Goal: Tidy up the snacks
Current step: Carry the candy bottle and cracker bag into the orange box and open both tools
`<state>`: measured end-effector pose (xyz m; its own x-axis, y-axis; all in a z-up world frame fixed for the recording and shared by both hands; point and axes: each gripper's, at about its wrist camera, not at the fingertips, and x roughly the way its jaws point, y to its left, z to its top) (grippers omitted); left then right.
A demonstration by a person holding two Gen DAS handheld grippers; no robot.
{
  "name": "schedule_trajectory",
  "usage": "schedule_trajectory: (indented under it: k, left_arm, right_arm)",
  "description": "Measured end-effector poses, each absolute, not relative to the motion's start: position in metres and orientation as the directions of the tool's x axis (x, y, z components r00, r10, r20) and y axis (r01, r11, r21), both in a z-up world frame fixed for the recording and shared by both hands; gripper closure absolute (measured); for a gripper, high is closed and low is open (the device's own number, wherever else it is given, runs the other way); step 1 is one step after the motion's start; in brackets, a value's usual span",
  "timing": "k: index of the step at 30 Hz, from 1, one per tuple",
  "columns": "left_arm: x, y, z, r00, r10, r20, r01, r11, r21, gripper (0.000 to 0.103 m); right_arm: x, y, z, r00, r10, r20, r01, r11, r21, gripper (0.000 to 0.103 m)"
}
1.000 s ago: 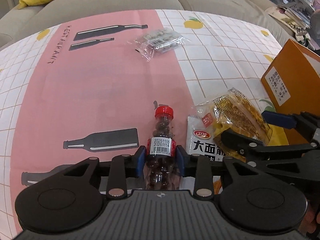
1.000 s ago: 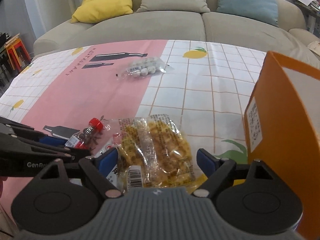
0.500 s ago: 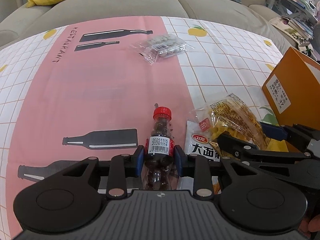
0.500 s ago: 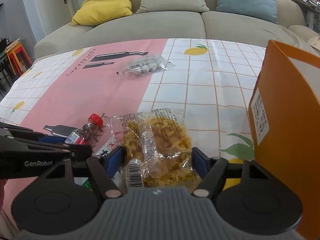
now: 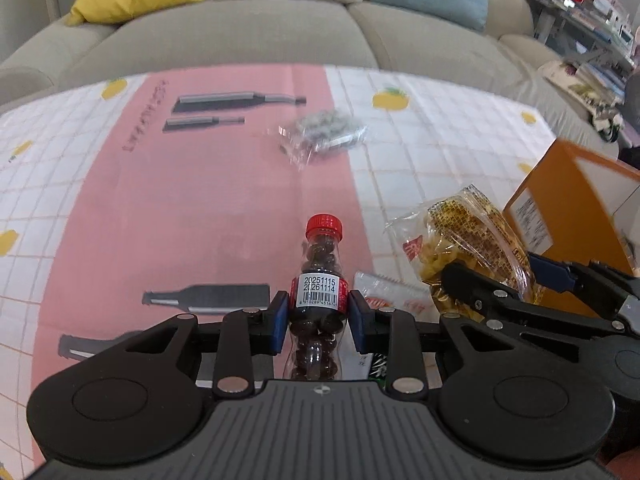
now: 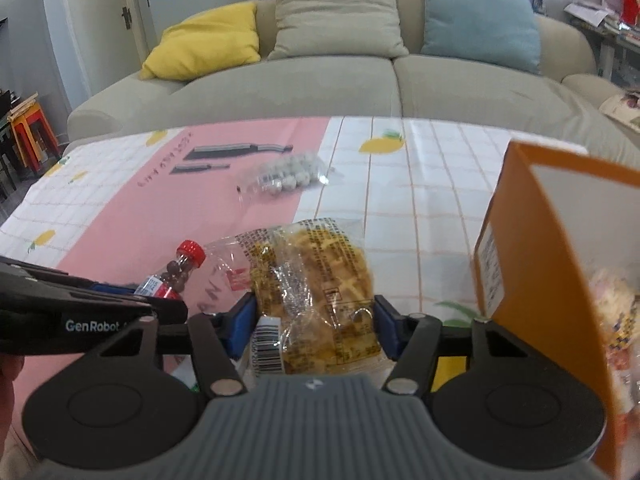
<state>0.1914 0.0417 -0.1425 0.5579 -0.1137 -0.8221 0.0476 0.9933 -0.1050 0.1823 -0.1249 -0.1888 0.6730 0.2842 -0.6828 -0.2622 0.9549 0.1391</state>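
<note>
A small clear bottle point(image 5: 323, 252) with a red cap, full of dark round candies, stands upright between the blue pads of my left gripper point(image 5: 319, 316), which is shut on its labelled middle. The bottle point(image 6: 180, 272) also shows at the left of the right wrist view. My right gripper point(image 6: 315, 320) has a clear bag of yellow snacks point(image 6: 316, 272) between its pads. Its jaws are closing and both pads press the bag's sides. In the left wrist view that bag point(image 5: 468, 232) hangs above the cloth at the right.
An open orange box point(image 6: 532, 264) stands at the right, with some snacks inside. A clear bag of grey-white balls point(image 5: 324, 132) lies farther back on the pink and white tablecloth point(image 5: 200, 200). A white packet point(image 5: 384, 296) lies beside the bottle. A sofa runs behind the table.
Both grippers have risen, with the bottle and the snack bag coming up off the cloth. The right jaws have narrowed onto the bag. The left jaws tightened slightly on the bottle.
</note>
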Motion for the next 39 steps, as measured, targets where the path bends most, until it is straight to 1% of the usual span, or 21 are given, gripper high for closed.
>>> schedule_trajectory:
  k: [7, 12, 16, 19, 23, 26, 33, 39]
  left_arm:
    - [0.179, 0.037, -0.105, 0.585, -0.131, -0.801, 0.033, 0.990, -0.137, 0.069]
    - [0.169, 0.029, -0.084, 0.600, -0.169, -0.782, 0.053, 0.984, -0.172, 0.069]
    - [0.159, 0.019, -0.067, 0.606, -0.220, -0.765, 0.082, 0.973, -0.215, 0.069]
    - [0.151, 0.008, -0.052, 0.618, -0.251, -0.745, 0.111, 0.966, -0.233, 0.069]
    - [0.144, -0.009, -0.035, 0.615, -0.322, -0.720, 0.161, 0.945, -0.285, 0.069]
    - [0.141, -0.029, -0.026, 0.614, -0.341, -0.712, 0.199, 0.940, -0.278, 0.069]
    - [0.143, -0.083, -0.020, 0.553, -0.431, -0.713, 0.302, 0.901, -0.310, 0.069]
    - [0.162, -0.136, -0.022, 0.487, -0.473, -0.734, 0.372, 0.873, -0.315, 0.069]
  right_arm:
    - [0.161, -0.137, -0.150, 0.727, 0.273, -0.630, -0.198, 0.962, 0.187, 0.044]
    - [0.141, -0.148, -0.124, 0.762, 0.275, -0.587, -0.174, 0.959, 0.223, 0.044]
    - [0.128, -0.165, -0.108, 0.772, 0.277, -0.572, -0.144, 0.953, 0.267, 0.045]
    - [0.119, -0.176, -0.095, 0.784, 0.267, -0.561, -0.130, 0.953, 0.272, 0.045]
    - [0.103, -0.197, -0.077, 0.804, 0.250, -0.540, -0.115, 0.956, 0.271, 0.045]
    - [0.089, -0.219, -0.064, 0.820, 0.231, -0.524, -0.102, 0.959, 0.264, 0.045]
    - [0.067, -0.279, -0.044, 0.828, 0.168, -0.535, -0.056, 0.974, 0.219, 0.045]
    - [0.072, -0.341, -0.036, 0.808, 0.140, -0.572, 0.002, 0.970, 0.242, 0.045]
